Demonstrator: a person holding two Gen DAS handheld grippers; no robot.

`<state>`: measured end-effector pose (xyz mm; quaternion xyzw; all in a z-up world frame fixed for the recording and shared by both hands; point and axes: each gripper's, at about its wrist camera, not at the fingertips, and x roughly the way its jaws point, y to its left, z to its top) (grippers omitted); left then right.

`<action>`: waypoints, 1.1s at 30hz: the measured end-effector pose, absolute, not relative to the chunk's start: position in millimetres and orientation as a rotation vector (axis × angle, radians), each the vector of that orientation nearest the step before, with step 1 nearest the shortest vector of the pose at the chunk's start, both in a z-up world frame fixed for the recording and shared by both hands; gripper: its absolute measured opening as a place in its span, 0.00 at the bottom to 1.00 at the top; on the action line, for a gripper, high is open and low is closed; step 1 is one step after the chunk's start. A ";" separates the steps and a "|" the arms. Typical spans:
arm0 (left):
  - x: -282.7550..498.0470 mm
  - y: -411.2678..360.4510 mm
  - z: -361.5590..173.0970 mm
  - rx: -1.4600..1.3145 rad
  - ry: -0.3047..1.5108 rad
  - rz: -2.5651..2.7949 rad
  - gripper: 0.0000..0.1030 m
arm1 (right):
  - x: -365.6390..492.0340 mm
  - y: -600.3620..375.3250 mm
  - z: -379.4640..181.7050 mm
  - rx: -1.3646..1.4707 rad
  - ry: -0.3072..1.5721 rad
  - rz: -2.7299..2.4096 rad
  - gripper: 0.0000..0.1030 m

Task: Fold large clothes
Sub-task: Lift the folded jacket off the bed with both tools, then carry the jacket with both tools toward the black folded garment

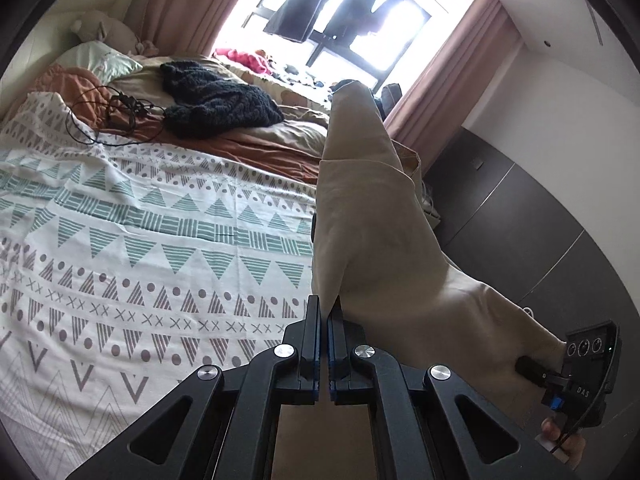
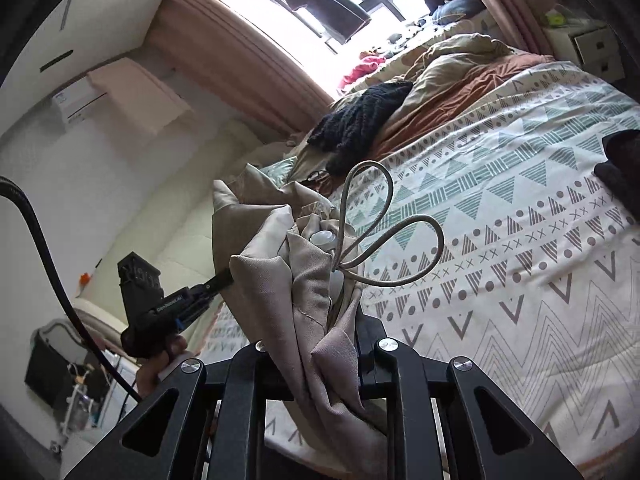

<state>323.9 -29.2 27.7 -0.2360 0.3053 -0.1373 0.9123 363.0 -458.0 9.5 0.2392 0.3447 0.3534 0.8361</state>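
A large beige garment (image 1: pixel 372 216) hangs in the air above the bed, stretched between both grippers. My left gripper (image 1: pixel 325 308) is shut on one edge of it. The right gripper (image 1: pixel 532 368) shows at the lower right of the left wrist view, clamped on the far end of the cloth. In the right wrist view the beige garment (image 2: pixel 304 292) is bunched over my right gripper (image 2: pixel 340 320), with its looped drawstring (image 2: pixel 384 216) sticking up; the fingertips are hidden by cloth. The left gripper (image 2: pixel 218 280) grips the cloth at left.
The bed has a patterned white, teal and mauve duvet (image 1: pixel 132 248). A dark knitted garment (image 1: pixel 216 100), black cables (image 1: pixel 116 112) and pillows lie near the headboard. Dark clothes (image 2: pixel 624 168) lie at the bed's right edge. Dark wardrobe doors (image 1: pixel 520 208) stand to the right.
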 end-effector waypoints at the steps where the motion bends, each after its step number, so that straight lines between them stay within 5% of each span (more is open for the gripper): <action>1: 318.6 -29.9 31.0 -0.487 0.619 -0.288 0.01 | 355.6 -458.8 16.2 0.497 0.715 0.751 0.18; 18: 267.4 -98.2 107.5 -0.475 0.538 -0.454 0.01 | 280.8 -519.0 117.0 0.397 0.548 0.711 0.18; 33: 301.4 -250.4 153.9 -0.414 0.510 -0.713 0.01 | 262.4 -648.7 184.0 0.384 0.449 0.471 0.18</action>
